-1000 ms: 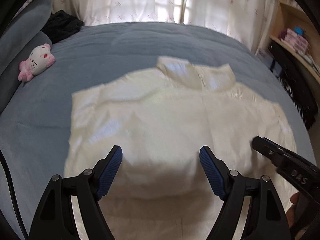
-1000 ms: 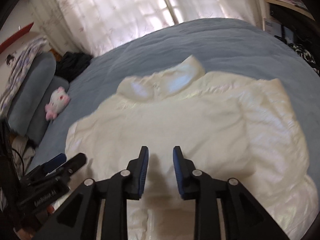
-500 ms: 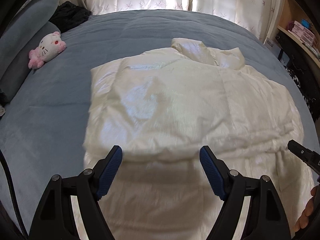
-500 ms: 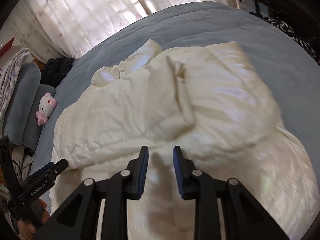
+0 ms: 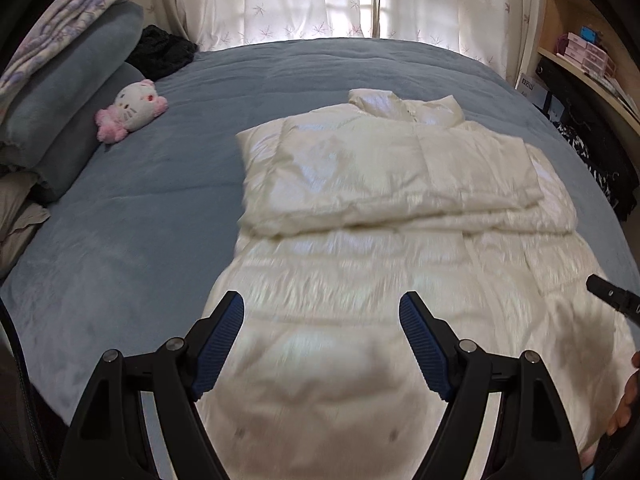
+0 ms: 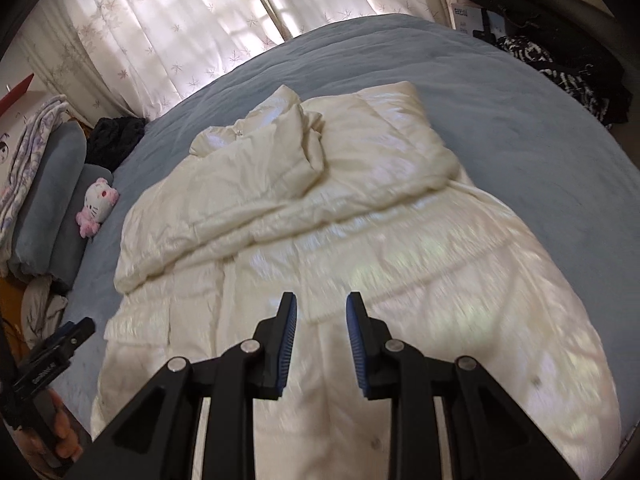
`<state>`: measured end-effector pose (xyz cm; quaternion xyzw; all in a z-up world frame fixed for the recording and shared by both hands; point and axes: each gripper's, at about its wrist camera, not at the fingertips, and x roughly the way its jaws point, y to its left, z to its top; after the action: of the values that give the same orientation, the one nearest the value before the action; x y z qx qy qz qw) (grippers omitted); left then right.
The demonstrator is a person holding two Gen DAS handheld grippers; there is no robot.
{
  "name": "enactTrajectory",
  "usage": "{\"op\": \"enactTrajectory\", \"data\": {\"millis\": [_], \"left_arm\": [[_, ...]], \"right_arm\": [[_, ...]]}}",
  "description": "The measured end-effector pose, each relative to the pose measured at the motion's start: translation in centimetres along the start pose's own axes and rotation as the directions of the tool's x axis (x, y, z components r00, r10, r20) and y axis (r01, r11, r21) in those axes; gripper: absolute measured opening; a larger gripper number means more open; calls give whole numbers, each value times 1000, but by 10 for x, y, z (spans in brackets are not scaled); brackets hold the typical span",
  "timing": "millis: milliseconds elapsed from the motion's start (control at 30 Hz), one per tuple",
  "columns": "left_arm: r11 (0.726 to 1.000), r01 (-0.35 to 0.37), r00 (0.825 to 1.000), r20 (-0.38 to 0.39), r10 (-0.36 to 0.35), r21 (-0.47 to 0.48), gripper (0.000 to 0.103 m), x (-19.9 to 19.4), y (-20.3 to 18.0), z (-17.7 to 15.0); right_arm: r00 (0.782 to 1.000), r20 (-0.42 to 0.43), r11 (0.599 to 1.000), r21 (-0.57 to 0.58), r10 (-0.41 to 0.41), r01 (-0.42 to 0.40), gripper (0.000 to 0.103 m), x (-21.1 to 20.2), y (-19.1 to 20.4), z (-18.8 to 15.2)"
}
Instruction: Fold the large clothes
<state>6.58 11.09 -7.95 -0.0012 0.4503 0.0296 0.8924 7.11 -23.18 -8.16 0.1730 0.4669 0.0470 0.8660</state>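
A cream puffer coat (image 5: 392, 208) lies spread on the blue bed (image 5: 144, 216), collar at the far end, both sleeves folded across the chest. It also shows in the right wrist view (image 6: 328, 240). My left gripper (image 5: 322, 344) is wide open and empty, above the coat's near hem. My right gripper (image 6: 322, 340) has its jaws a narrow gap apart with nothing between them, above the coat's lower half. The right gripper's tip shows at the right edge of the left wrist view (image 5: 612, 296). The left gripper shows low at the left of the right wrist view (image 6: 52, 356).
A pink and white plush cat (image 5: 130, 110) lies by grey pillows (image 5: 64, 88) at the bed's left side. A black garment (image 5: 160, 50) sits at the far left corner. Shelves with boxes (image 5: 588, 56) and dark clothes (image 6: 560, 68) stand to the right. Curtains hang behind.
Both grippers have pulled back toward the coat's hem and away from the folded sleeves. The right sleeve now lies folded over the chest. The jaw gaps look the same.
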Motion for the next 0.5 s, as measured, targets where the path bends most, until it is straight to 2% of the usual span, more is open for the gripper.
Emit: {"op": "enactTrajectory", "data": {"millis": [200,333,400,467,500], "left_arm": [[1000,-19,999,-31,19,-13,79,-16,16,-52],[998,-30,997,-67,27,-46,79,-20,37,-73],[996,-25,997,-71,19,-83,79,-26,51,-83],[993,-13,997,-72,5,-114,79,-31,64,-93],[992,-11,997,-75,2,-125,78,-33,71,-98]], "right_arm": [[1000,-8,1000,4,14,-14,32,-16,-8,-33],[999,-14,999,4,46,-46,33,-28,-12,-50],[998,0,998,5,62,-62,38,-36,-14,-56],[997,16,997,2,76,-76,51,-43,-16,-62],[997,17,997,0,81,-81,53,-45,-16,-64]]}}
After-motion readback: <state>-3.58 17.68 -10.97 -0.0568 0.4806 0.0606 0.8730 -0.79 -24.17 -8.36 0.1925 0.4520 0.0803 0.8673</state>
